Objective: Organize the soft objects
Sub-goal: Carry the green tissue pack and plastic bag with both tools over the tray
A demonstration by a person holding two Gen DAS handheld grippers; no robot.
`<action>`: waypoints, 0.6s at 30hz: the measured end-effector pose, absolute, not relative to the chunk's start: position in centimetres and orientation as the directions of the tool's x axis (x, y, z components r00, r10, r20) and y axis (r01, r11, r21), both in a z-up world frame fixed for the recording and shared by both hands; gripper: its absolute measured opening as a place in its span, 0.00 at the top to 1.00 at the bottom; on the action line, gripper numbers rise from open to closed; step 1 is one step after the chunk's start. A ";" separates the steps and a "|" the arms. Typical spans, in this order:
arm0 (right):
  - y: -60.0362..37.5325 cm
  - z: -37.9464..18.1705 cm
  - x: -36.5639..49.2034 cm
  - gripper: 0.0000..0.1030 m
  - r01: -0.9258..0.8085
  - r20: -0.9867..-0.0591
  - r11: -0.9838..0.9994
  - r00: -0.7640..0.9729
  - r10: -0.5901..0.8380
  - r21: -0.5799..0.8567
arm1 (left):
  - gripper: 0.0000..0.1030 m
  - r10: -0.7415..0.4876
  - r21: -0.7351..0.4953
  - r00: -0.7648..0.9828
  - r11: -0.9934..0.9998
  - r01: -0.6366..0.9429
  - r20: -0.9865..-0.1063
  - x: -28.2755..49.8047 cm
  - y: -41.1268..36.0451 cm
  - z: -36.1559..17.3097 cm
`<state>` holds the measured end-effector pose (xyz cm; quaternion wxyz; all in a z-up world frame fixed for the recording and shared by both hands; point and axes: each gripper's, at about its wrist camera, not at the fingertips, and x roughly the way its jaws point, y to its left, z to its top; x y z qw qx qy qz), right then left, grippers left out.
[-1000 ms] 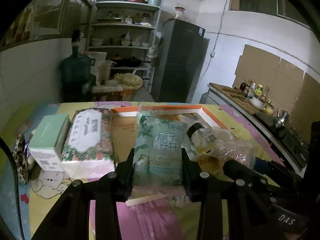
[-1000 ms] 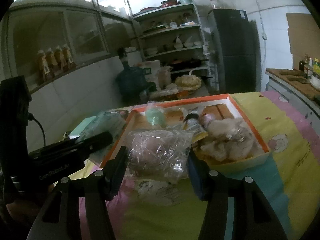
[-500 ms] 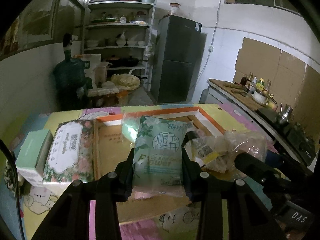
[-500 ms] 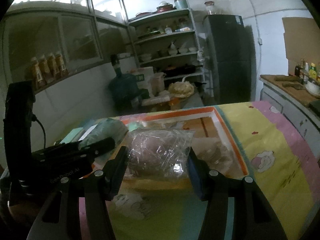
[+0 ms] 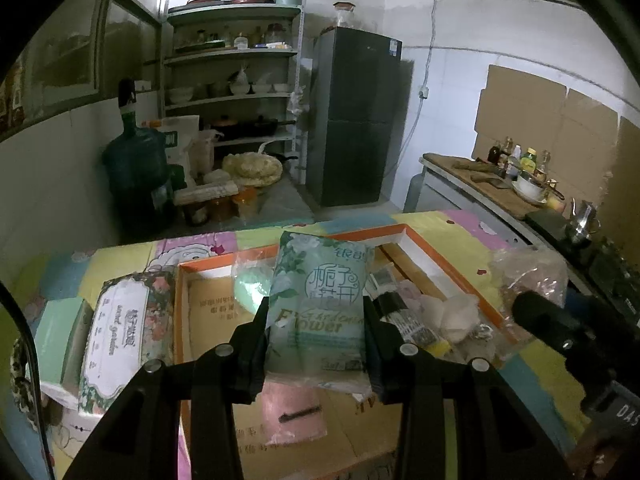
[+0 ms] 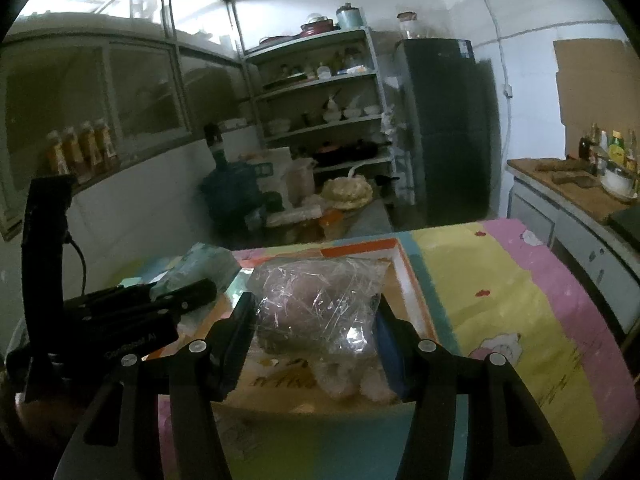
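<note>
The left gripper [image 5: 318, 328] is clamped on a pale green tissue pack [image 5: 320, 300] printed with flowers, held upright above the orange-rimmed cardboard tray [image 5: 416, 240] that lies on the cartoon-print tabletop [image 6: 512, 280]. The right gripper [image 6: 316, 332] is closed on a crinkled clear plastic bag [image 6: 316, 304] with something pinkish inside, held over the tray's right edge. In the tray lie a pink cloth [image 5: 292, 412] at the near edge, a small green pouch [image 5: 250, 288] toward the far left corner, and a dark-capped bottle [image 5: 404, 316] and white fluffy pieces [image 5: 452, 312] along the right side. Just outside the tray's left edge sit a floral tissue pack [image 5: 120, 332] and a mint-green box [image 5: 60, 340], side by side
</note>
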<state>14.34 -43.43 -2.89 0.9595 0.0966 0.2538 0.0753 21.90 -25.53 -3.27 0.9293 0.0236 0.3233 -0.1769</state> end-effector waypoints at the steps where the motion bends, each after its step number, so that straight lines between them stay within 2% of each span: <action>1: -43.5 -2.8 14.5 0.43 -0.096 -0.472 0.971 0.861 0.191 0.219 | 0.61 -0.313 -0.071 0.727 0.936 0.344 -0.611 22.2 -25.7 -3.2; 18: -45.0 -1.3 18.6 0.43 -0.138 -0.492 0.980 0.850 0.191 0.142 | 0.61 -0.284 -0.048 0.723 0.943 0.328 -0.630 26.0 -27.6 -3.9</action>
